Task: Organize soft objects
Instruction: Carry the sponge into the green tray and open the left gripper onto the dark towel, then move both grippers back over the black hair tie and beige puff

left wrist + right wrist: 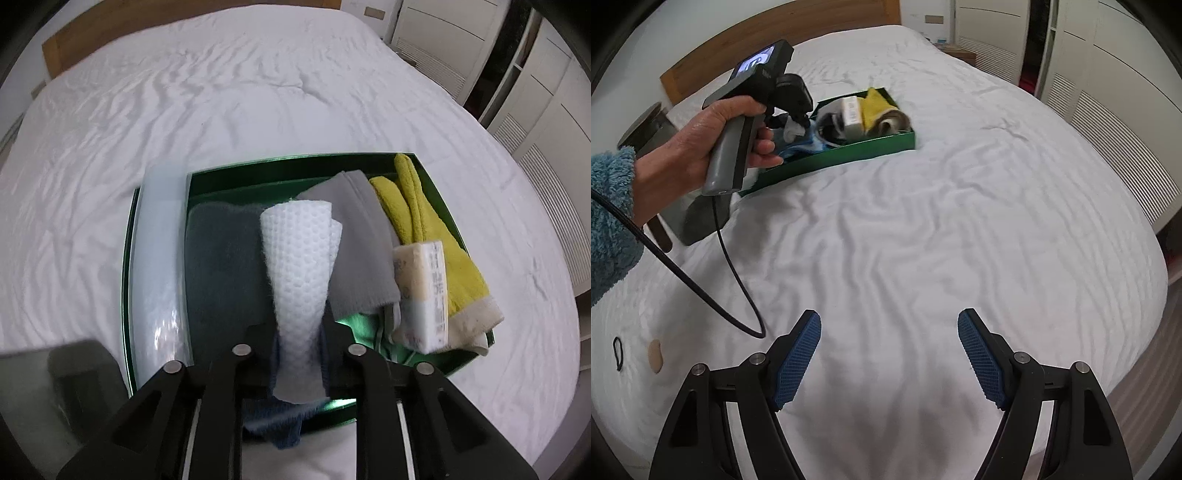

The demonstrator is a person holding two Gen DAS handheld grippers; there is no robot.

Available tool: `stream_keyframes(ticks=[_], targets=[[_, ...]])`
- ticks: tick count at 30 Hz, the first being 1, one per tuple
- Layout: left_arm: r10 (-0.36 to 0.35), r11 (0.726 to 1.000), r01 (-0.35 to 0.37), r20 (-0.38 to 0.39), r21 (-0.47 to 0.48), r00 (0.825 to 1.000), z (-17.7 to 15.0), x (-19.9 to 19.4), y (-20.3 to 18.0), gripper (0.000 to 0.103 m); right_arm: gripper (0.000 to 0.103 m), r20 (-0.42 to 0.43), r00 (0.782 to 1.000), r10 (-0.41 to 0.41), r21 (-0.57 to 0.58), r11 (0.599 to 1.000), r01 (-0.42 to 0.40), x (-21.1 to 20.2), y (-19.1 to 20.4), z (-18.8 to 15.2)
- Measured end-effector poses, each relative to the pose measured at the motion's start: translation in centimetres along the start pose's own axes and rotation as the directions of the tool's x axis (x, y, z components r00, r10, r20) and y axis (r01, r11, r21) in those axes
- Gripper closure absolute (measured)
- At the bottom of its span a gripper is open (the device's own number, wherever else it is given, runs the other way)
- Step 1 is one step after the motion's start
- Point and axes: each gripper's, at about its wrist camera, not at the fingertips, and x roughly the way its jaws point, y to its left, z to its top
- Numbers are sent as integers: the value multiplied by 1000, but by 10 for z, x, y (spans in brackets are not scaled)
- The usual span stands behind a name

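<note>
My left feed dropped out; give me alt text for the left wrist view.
The left tongs are shut on a rolled white waffle cloth over a green box on the white bed. The box also holds dark, grey and yellow cloths and a wrapped bar.

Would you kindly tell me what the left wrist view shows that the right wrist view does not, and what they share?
Only the left wrist view shows the left gripper shut on the white waffle-textured cloth, beside a folded grey cloth.

Only the right wrist view shows the open right gripper, the person's left hand and a black hair tie.

Both show the green box and yellow towel on the white bed.
</note>
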Motion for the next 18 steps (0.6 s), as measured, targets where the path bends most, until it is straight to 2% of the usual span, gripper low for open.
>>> stream_keyframes(ticks=[1, 3, 6, 9, 18], targets=[[2, 1000, -2, 3, -1, 1000, 3, 0, -1, 75, 27, 0, 1000, -3, 0, 1000, 3, 0, 1, 0], [22, 1000, -22, 28, -4, 999, 5, -6, -1, 43, 27, -3, 1000, -8, -1, 1000, 8, 0, 4, 0], [10, 1000, -9, 68, -13, 998, 8, -19, 2, 19, 27, 1, 1000, -9, -2, 1000, 9, -2, 11, 0], [0, 1000, 0, 83, -10, 997, 11, -30, 6, 12, 27, 5, 1000, -7, -1, 1000, 7, 1, 16, 3], [-47, 998, 50, 97, -26, 994, 14, -55, 14, 9, 27, 28, 1000, -12, -5, 1000, 12, -7, 32, 3]])
